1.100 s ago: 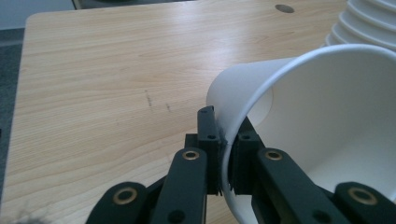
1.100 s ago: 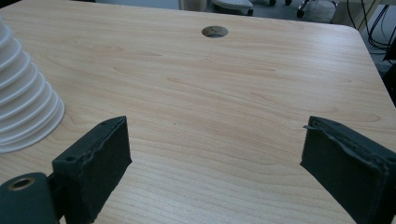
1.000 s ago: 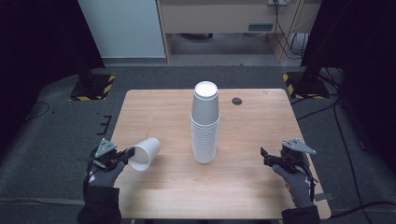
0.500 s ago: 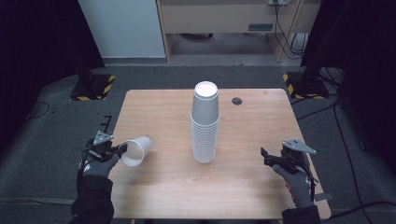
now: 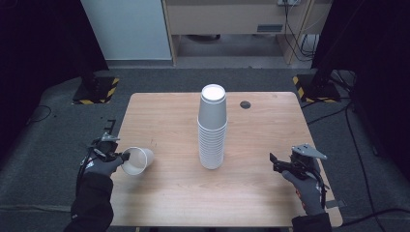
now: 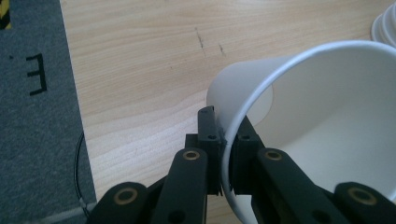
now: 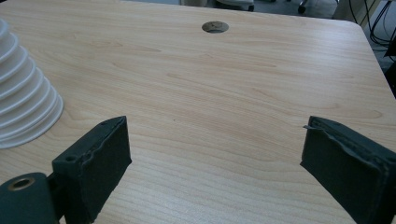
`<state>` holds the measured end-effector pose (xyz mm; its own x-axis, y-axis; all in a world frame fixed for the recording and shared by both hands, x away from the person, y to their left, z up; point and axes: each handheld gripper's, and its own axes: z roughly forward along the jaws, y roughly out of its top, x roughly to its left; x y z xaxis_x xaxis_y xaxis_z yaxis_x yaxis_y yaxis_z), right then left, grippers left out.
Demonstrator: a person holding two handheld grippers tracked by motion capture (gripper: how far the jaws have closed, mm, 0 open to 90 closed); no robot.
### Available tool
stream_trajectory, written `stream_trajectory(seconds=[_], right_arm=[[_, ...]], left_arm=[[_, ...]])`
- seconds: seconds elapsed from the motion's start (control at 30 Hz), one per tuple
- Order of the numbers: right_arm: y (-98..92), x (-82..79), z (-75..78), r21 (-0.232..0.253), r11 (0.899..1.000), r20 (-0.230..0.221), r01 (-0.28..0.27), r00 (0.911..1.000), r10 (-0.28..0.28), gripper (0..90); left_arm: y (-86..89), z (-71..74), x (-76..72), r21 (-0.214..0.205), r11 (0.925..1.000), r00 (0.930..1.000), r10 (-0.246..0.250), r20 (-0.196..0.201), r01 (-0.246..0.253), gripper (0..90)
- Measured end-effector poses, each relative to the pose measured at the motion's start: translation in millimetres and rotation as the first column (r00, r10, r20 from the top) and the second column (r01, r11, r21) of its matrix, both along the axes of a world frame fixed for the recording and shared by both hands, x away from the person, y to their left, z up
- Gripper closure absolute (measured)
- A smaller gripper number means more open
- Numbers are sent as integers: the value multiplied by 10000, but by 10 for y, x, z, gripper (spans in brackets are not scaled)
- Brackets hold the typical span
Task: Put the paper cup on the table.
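A tall stack of upside-down white paper cups (image 5: 212,126) stands at the middle of the wooden table (image 5: 261,130); its lower rims (image 7: 23,102) show at the left of the right gripper view. My left gripper (image 5: 122,157) is at the table's left edge, shut on the rim of a single white paper cup (image 5: 138,160). That cup (image 6: 322,126) lies tilted on its side, mouth toward the camera, one jaw inside the rim and one outside. My right gripper (image 5: 274,163) hovers near the right front of the table, open, its pads (image 7: 100,158) wide apart over bare wood.
A dark round grommet (image 5: 245,104) sits in the tabletop behind and right of the stack, also the grommet (image 7: 215,27) in the right gripper view. Grey carpet (image 5: 48,145) surrounds the table, with yellow-black striped stands (image 5: 96,92) at the back corners.
My left gripper has carried the single cup leftward and slightly toward me, away from the stack. The right gripper has stayed put.
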<state>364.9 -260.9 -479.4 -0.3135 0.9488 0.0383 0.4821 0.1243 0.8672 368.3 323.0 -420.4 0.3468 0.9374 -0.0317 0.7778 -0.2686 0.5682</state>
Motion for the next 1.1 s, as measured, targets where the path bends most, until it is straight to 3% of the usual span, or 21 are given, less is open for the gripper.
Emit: stream_trajectory(seconds=[0.17,0.33,0.37,0.4,0.63,0.8,0.83,0.87,0.9,1.1], right_arm=[[2,1,-2,-1,10000,-44,-2,10000,2,81],[7,4,-8,4,10000,-72,-37,10000,37,81],[7,4,-8,4,10000,-72,-37,10000,37,81],[10,9,-14,-31,10000,-64,-31,10000,31,81],[6,4,-11,-9,10000,-79,-56,10000,56,81],[8,7,-14,-6,10000,-86,-53,9999,53,82],[8,7,-14,-6,10000,-86,-53,9999,53,82],[11,7,-15,-12,10000,-88,-56,9999,56,82],[12,6,-15,-7,10000,-93,-57,9999,57,82],[13,7,-18,-14,10000,-124,-74,9999,74,81]], left_arm=[[-21,22,44,14,10000,9988,73,-489,-72,854],[-40,74,83,329,9994,9921,183,-1244,-143,854],[-40,74,83,329,9994,9921,183,-1244,-143,854],[-53,87,101,386,9992,9873,198,-1574,-139,853],[-122,74,137,563,9983,9761,254,-2160,-135,853],[-139,49,147,600,9981,9617,316,-2724,-158,854],[-139,49,147,600,9981,9617,316,-2724,-158,854],[-138,42,148,659,9976,9548,399,-2947,-214,854],[-138,42,148,659,9976,9548,399,-2947,-214,854],[-137,50,174,760,9952,9354,848,-3433,-624,853]])
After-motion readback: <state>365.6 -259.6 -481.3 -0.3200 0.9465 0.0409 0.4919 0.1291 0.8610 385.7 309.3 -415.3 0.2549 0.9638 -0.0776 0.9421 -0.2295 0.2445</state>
